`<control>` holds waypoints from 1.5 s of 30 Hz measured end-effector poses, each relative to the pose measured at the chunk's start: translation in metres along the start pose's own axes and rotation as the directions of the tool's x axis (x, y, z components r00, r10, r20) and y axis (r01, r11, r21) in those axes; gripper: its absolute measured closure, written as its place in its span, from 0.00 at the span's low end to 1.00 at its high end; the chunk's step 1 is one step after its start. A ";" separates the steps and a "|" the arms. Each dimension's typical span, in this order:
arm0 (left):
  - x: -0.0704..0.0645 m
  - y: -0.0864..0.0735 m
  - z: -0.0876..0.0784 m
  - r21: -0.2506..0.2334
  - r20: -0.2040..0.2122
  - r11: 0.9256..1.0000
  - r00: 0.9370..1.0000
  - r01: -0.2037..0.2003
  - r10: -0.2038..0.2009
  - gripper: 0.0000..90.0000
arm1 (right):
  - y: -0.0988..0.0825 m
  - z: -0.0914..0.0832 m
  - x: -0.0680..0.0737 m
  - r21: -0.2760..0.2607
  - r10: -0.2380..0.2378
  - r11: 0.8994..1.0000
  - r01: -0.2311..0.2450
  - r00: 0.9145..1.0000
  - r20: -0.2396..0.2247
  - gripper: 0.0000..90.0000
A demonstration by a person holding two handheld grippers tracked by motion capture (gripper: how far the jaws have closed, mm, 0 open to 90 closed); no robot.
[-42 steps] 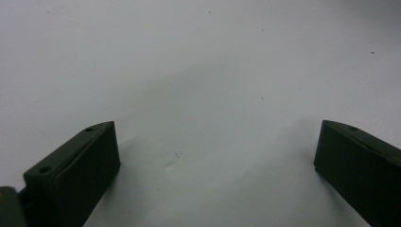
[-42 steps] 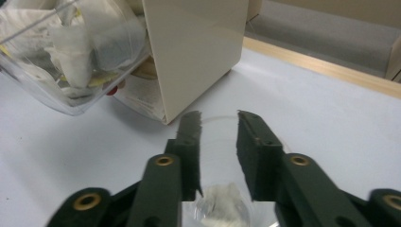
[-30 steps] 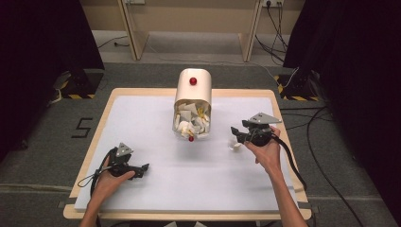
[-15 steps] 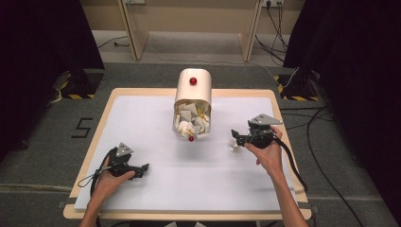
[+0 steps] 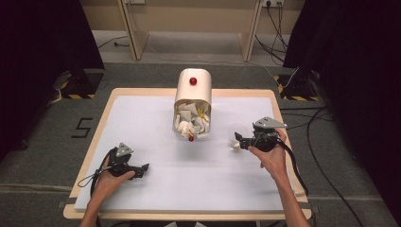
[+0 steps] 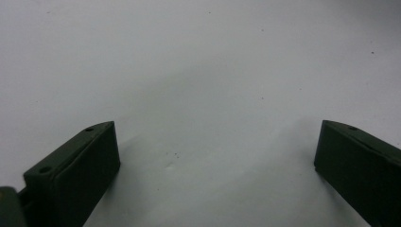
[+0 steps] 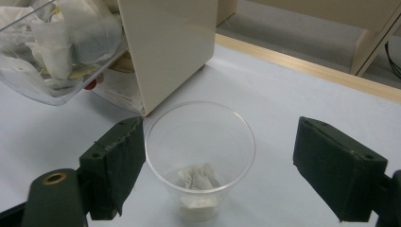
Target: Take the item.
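High view, counted: one box (image 5: 193, 91) with two red knobs, one clear bin (image 5: 191, 125) of tea bags, one cup (image 5: 236, 137), two grippers.
Table (image 5: 142, 113): white top, wood rim, grey floor around.
Left gripper (image 5: 143, 167): near edge, resting on table.
Left gripper view: jaws spread wide, nothing between.
Right gripper view: gripper (image 7: 222, 163) jaws wide apart around cup (image 7: 200, 156); one tea bag (image 7: 198, 178) inside; left jaw touching or just beside cup, cannot tell.

So my counter (image 5: 142, 118) is a wood-edged board with a white sheet over it. Sitting on it, ahead and to the left of my right gripper (image 5: 238, 140), is a cream dispenser box (image 5: 193, 90) with a clear bin (image 5: 191, 124) of tea bags. A clear plastic cup (image 7: 201, 151) stands between that gripper's parted jaws, one tea bag (image 7: 198, 178) inside.
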State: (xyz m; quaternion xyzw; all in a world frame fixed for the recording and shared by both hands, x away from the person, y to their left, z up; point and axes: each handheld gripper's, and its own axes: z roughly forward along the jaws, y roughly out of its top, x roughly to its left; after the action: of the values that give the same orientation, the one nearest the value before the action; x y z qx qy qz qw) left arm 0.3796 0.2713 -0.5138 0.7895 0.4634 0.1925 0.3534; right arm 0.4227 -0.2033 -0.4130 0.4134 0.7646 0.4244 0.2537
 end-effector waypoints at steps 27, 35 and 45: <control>0.000 0.000 0.000 0.000 -0.001 1.000 1.000 -0.001 0.001 0.00 | -0.015 -0.004 0.004 0.013 -0.011 1.000 0.011 1.000 0.001 0.19; 0.000 0.000 0.000 0.000 -0.001 1.000 1.000 -0.001 0.001 0.00 | -0.019 -0.003 0.010 0.029 -0.034 0.999 0.034 0.999 -0.001 0.19; 0.000 0.000 0.000 0.000 -0.001 1.000 1.000 0.000 0.000 0.00 | -0.029 -0.007 0.011 0.032 -0.029 0.999 0.029 1.000 -0.002 0.19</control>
State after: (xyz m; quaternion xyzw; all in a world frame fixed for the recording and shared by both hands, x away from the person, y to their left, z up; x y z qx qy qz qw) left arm 0.3796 0.2713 -0.5138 0.7895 0.4634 0.1930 0.3531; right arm 0.3997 -0.2062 -0.4344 0.4060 0.7774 0.4088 0.2525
